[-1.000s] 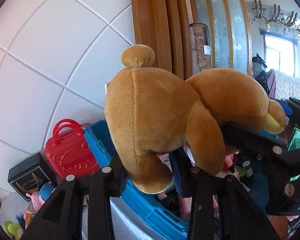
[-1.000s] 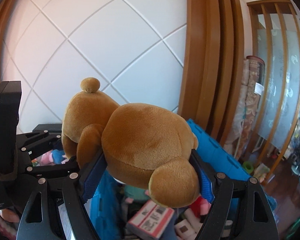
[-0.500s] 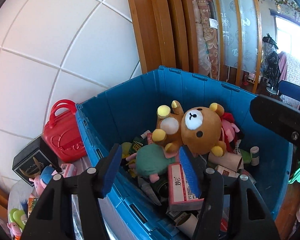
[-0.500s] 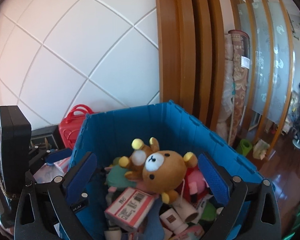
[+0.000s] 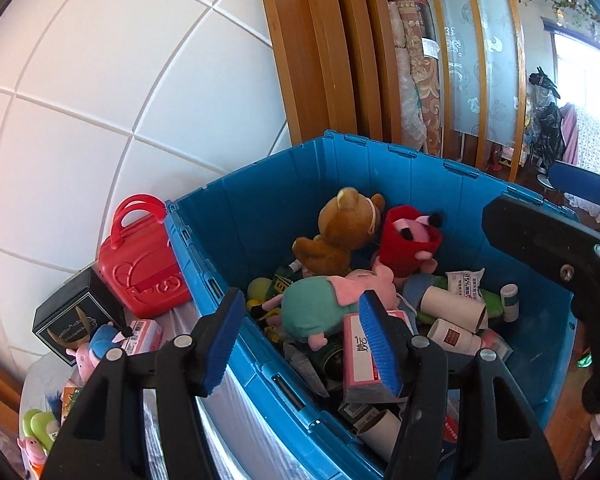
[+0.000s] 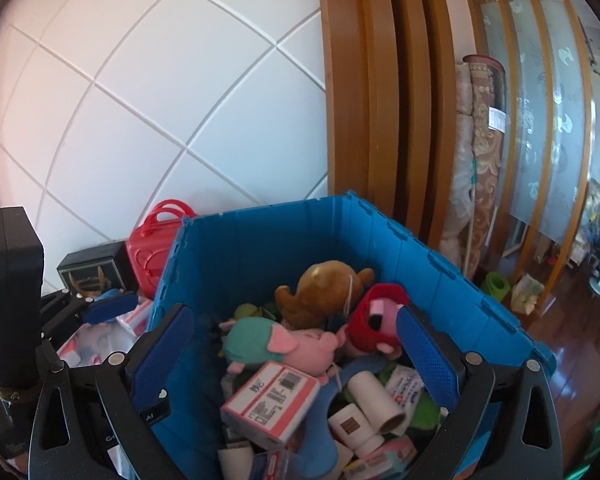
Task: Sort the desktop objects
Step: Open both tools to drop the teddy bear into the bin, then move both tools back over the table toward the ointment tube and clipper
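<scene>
The brown plush bear with rounded ears [image 5: 346,232] lay inside the blue plastic folding crate [image 5: 420,184], resting against the far wall on top of the clutter, face turned away, just beside a red-and-pink plush toy [image 5: 410,240] and behind a teal-and-pink plush pig [image 5: 328,304]. The bear was judged light, soft and compressible, unlikely to slip or break; the fat torso or head would offer the surest hold, since a limb would only stretch and sag. The left tool [image 5: 302,342] stood partly spread with nothing between its blue pads, its jaws having just been opening. The right tool [image 6: 296,348] stood fully spread and likewise empty, its jaws also having just been opening. Against the earlier frames the difference was plain: a second before, both tools were clamped on the bear and carried it above the crate; half a second before, it had dropped in face up; at this moment it had rolled onto its front nearer the wall. A red toy suitcase [image 5: 142,268] stood outside on the surface.
</scene>
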